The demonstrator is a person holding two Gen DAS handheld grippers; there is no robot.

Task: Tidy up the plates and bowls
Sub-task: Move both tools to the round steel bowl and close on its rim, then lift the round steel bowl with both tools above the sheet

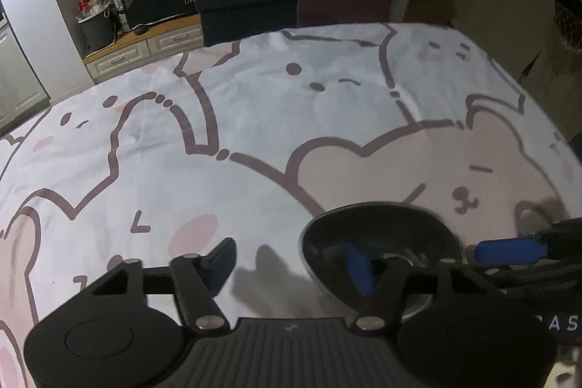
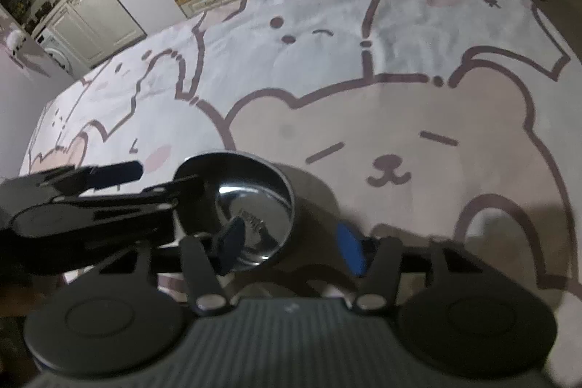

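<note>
steel bowl (image 2: 240, 206) sits on the bear-print cloth (image 2: 363, 42) on the counter. both jaws part spread, each straddling a rim wall, not pinching yet. prob light, stiff, slick; grip the rim, squeeze firm.

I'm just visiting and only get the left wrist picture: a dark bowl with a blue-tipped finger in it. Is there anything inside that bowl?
Observer: The right wrist view looks down into the bowl. Its shiny metal bottom holds no food, only a stamped mark.
Operator: And the blue thing at my right edge?
Observer: That's a pad of the right gripper. It straddles the bowl's wall, one dark finger inside and the blue-padded finger outside. Neither seems to press on it.
Operator: Does mine sit the same way?
Observer: Seen from that side, the left gripper has one finger over the rim and the other outside.
</note>
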